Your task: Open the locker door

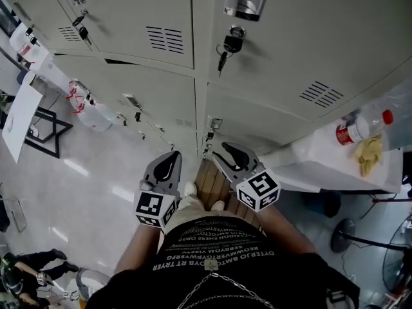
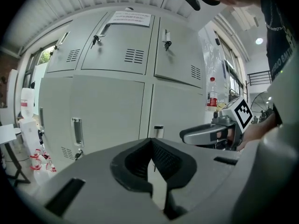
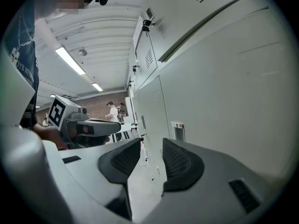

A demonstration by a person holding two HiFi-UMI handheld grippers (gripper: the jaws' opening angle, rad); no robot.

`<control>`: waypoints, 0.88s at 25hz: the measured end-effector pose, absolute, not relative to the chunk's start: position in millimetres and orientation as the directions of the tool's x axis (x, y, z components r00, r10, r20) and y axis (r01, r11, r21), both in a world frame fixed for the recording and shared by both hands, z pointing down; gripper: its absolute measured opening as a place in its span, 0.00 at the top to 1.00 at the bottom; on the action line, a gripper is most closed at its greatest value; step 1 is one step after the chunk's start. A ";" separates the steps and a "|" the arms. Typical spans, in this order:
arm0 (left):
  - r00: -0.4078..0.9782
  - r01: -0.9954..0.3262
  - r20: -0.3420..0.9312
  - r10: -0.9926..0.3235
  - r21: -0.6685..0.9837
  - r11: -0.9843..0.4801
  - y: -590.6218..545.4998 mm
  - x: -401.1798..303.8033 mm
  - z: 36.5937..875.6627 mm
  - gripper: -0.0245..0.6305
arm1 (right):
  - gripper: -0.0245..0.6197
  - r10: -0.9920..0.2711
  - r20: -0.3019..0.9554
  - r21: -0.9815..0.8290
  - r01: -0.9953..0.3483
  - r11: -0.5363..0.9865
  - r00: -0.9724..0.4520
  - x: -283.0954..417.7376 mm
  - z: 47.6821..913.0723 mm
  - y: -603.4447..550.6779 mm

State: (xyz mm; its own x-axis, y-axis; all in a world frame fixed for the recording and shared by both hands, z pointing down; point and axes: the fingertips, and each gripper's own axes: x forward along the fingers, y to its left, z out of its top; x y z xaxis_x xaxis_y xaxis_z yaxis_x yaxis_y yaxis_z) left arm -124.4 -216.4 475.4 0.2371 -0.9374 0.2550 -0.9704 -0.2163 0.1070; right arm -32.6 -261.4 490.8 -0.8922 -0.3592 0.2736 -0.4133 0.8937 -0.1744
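A bank of pale grey lockers point(image 1: 270, 63) stands in front of me. The lower door point(image 2: 175, 111) straight ahead is closed and has a small recessed handle point(image 2: 159, 130); the handle point(image 3: 178, 130) also shows in the right gripper view. My left gripper point(image 1: 172, 154) is held short of the lockers, its pads meeting at the tips point(image 2: 150, 141) with nothing in them. My right gripper point(image 1: 219, 148) is beside it, closer to the handle point(image 1: 214, 124). Its jaws point(image 3: 150, 143) stand apart with only air between them. Neither gripper touches a door.
A key with a padlock point(image 1: 230, 44) hangs on the upper door. A white table point(image 1: 322, 166) at the right carries a red-capped bottle point(image 1: 360, 126) and a yellow item point(image 1: 370, 153). White jugs point(image 1: 96, 116) stand by the lockers at the left. A paper notice point(image 2: 130, 17) is on an upper door.
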 end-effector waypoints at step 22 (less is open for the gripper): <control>0.396 -0.917 0.242 -0.886 0.055 -0.395 -282.6 -158.5 461.3 0.97 | 0.76 -0.521 0.360 -0.156 -0.600 0.785 -0.774 -77.3 516.6 -324.6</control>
